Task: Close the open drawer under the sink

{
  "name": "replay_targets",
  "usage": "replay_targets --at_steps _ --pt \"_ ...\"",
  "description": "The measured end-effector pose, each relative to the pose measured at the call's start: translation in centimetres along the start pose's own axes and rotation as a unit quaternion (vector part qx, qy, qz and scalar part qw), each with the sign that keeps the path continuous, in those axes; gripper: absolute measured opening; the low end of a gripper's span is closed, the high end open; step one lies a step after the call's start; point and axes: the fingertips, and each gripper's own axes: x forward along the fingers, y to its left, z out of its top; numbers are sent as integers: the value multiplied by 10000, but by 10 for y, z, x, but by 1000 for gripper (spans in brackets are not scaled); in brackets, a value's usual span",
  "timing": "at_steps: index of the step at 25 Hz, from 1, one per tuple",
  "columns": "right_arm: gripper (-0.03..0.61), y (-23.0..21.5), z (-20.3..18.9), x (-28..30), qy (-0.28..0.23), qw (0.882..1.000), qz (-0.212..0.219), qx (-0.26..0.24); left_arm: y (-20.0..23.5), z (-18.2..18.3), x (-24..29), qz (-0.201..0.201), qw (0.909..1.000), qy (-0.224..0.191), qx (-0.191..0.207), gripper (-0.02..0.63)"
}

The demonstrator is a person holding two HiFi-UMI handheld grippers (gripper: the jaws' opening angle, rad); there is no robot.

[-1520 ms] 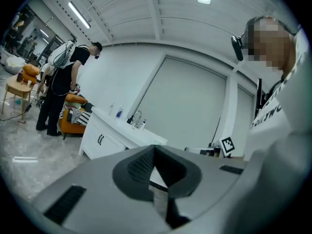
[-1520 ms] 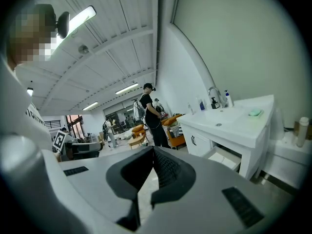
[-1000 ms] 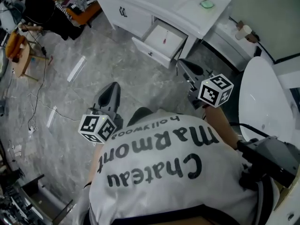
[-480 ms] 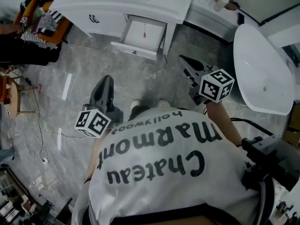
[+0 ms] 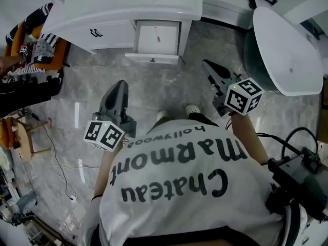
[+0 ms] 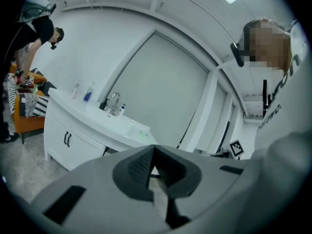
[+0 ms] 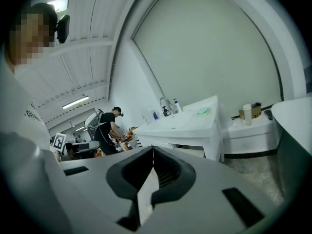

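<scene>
Looking down from the head view, the person stands on the grey floor and faces the white sink surface. The drawer under it is pulled out. It sits straight ahead of the person's shoes but well apart from them. A small red thing lies inside it. The left tool and the right tool are held out in front of the body and point toward the drawer. Neither one touches it. A big white tub sits off to the right.

In the left gripper view, the left tool's jaws are pinched tight together with nothing between them. Past them I see the tap and the cupboard doors. The tool's own body hides the drawer here.

In the right gripper view, the right tool's jaws are pressed together too, and they are empty. Beyond them is the end of the sink surface, with a cup on a low ledge beside it.

I think the person is only lining up, and the pushing has not begun. The next move is to step closer, set a tool tip against the drawer front, and push straight in until it sits flat with the cupboard.
</scene>
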Motion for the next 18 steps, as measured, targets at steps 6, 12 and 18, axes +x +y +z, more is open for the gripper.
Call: replay_targets --at_steps 6,12,18 --pt "11 12 -5 7 -51 9978 -507 -426 17 -27 0 -794 9922 883 386 8" --pt "11 -13 -39 12 -26 9928 -1194 -77 57 -61 17 -599 9908 1167 321 8" --pt "11 -45 -85 36 142 9919 -1229 300 78 -111 44 -408 9881 1468 229 8"
